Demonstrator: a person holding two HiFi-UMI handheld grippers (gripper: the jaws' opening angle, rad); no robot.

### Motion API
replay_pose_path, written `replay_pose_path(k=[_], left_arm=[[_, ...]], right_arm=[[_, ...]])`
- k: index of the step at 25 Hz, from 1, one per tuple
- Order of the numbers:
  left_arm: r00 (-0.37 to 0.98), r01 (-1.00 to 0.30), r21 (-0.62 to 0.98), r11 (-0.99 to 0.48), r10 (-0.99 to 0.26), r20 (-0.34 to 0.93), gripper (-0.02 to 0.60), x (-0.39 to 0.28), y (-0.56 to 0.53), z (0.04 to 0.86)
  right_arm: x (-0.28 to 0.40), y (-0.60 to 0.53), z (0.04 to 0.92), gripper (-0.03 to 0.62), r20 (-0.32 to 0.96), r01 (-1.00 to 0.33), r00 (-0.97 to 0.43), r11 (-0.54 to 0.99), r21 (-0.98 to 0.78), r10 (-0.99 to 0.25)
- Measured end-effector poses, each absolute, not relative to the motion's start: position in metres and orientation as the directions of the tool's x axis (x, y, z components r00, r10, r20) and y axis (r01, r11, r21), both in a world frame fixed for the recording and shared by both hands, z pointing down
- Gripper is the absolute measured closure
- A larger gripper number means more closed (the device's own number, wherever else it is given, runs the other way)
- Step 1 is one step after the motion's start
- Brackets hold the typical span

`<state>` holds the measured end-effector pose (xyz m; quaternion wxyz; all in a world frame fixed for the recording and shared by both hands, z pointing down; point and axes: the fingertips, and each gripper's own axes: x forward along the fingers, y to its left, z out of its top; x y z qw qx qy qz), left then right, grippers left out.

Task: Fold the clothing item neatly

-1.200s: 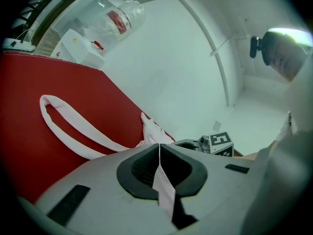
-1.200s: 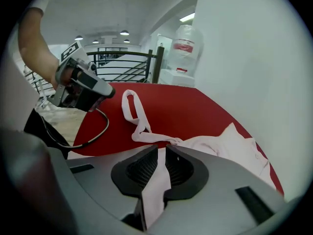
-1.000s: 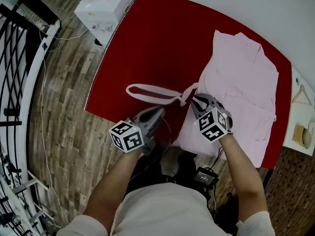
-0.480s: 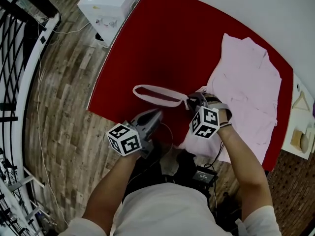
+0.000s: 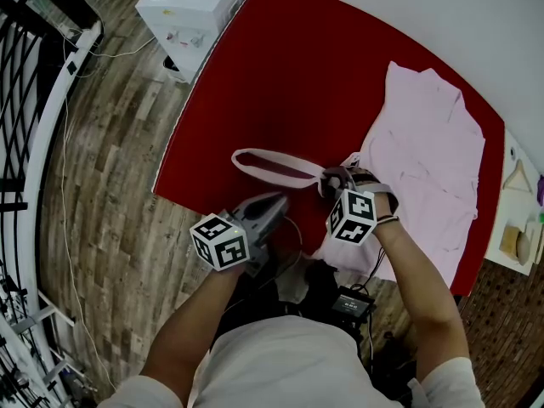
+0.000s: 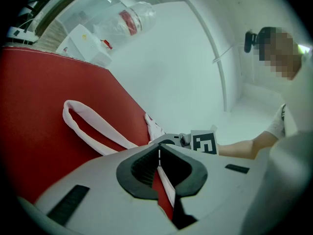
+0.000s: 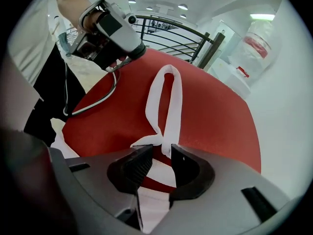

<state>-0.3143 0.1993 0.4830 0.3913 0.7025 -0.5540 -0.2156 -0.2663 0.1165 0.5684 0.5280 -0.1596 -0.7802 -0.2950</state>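
A pale pink garment lies spread on the right part of the red table. Its long strap runs leftward as a flat loop on the red top. My right gripper stands over the spot where the strap joins the garment. Its jaws are opening, and the pink cloth lies between them without being pressed. My left gripper hovers shut at the table's front edge, short of the loop, with nothing held. From the left gripper view the loop lies ahead on the red top.
A white box stands off the table's far left corner, and a black railing runs along the left over wooden floor. A side shelf with wooden items sits at the right. A cable hangs by the front edge.
The right gripper's jaws have parted over the strap's base, which they held shut before. The left gripper has stayed by the front edge.
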Motion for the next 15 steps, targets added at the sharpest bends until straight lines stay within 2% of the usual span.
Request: replay_pose_path(k=[4, 9, 11, 15], left_arm=[[0.303, -0.606, 0.791, -0.087, -0.945, 0.128, 0.575, -0.315, 0.200, 0.484], [0.309, -0.601, 0.793, -0.095, -0.943, 0.121, 0.575, -0.316, 0.201, 0.482], [0.307, -0.601, 0.794, -0.096, -0.944, 0.119, 0.575, -0.318, 0.201, 0.481], [0.316, -0.599, 0.793, -0.111, -0.943, 0.107, 0.575, -0.318, 0.197, 0.477]], right_arm=[[-0.270, 0.111, 0.571, 0.497, 0.920, 0.521, -0.384, 0.804, 0.286, -0.078], [-0.268, 0.107, 0.573, 0.512, 0.937, 0.442, -0.346, 0.874, 0.200, -0.040], [-0.269, 0.104, 0.571, 0.538, 0.934, 0.414, -0.354, 0.888, 0.202, -0.047], [-0.276, 0.097, 0.552, 0.549, 0.906, 0.354, -0.413, 0.901, 0.250, -0.089]])
